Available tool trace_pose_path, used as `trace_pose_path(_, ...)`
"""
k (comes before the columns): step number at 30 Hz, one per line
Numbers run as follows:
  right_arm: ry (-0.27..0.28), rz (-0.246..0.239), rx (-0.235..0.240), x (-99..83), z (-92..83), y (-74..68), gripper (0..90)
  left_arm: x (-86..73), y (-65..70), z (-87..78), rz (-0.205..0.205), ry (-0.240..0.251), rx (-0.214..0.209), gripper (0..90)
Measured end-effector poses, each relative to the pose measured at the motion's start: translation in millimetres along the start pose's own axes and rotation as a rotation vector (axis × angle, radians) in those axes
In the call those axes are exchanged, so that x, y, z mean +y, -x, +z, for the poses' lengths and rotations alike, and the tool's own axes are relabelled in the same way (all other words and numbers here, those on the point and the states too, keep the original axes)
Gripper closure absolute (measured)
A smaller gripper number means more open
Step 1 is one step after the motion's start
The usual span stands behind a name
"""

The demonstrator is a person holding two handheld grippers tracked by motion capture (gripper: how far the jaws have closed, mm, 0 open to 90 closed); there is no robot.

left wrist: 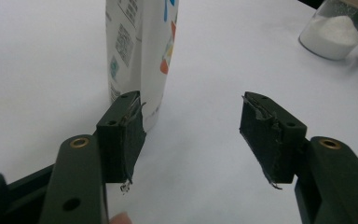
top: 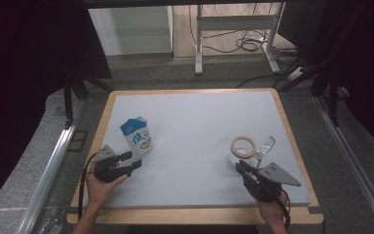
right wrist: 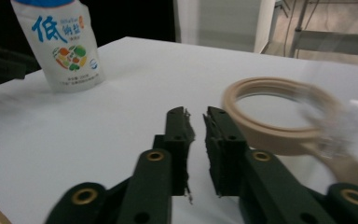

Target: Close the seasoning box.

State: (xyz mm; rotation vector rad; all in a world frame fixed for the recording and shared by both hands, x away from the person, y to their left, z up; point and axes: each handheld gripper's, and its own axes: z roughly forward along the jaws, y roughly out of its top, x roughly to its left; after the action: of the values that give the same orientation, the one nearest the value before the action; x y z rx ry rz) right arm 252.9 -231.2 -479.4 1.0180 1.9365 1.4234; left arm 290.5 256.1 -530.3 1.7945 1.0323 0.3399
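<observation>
At left of the frame, I am lining my spread left hand-held gripper (top: 135,162) up on the salt pouch (top: 138,137); right hand-held gripper (top: 242,166) clenched empty. Next: straddle, squeeze.

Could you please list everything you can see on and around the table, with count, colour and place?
Salt pouch: one, white with blue top, upright at the table's left, just ahead of the left tongs.
Jar of white powder: one, clear glass with a tan rim, at the table's right.
Clear plastic spoon: one, transparent, beside the jar.
Table: one, white top with wooden edge.
Metal frame: one, grey, on the floor beyond the table.
Left tongs: one, black, open, in the person's left hand.
Right tongs: one, black, shut on nothing, near the jar.
</observation>
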Motion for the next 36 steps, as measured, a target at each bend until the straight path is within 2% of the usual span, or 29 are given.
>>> trace_pose_path(3, 0.011, 0.02, -0.036, 0.5, -17.6, 13.9, 89.7, -2.4, 1.4, 1.7, -0.004, 0.0, -0.01, 39.3)
trace_pose_path(9, 0.021, 0.074, -0.085, -3.0, -36.1, 37.5, 90.0, -4.2, 2.7, 1.8, -0.005, -0.003, -0.008, 39.4)
trace_pose_path(13, 0.021, 0.096, -0.118, -4.6, -37.5, 49.2, 90.0, -5.3, 2.7, -1.2, -0.01, 0.0, -0.008, 39.7)
trace_pose_path(19, 0.024, 0.13, -0.152, -2.8, -27.8, 66.7, 90.0, -8.4, 6.8, -5.2, 0.004, -0.007, 0.002, 39.7)
trace_pose_path(23, 0.031, 0.133, -0.159, 1.5, -20.7, 69.8, 90.0, -11.5, 9.2, -8.2, 0.013, -0.015, 0.012, 39.7)
trace_pose_path(36, 0.036, 0.106, -0.132, 15.0, -1.1, 60.2, 89.9, -15.6, 13.8, -10.0, 0.031, -0.026, 0.015, 39.6)
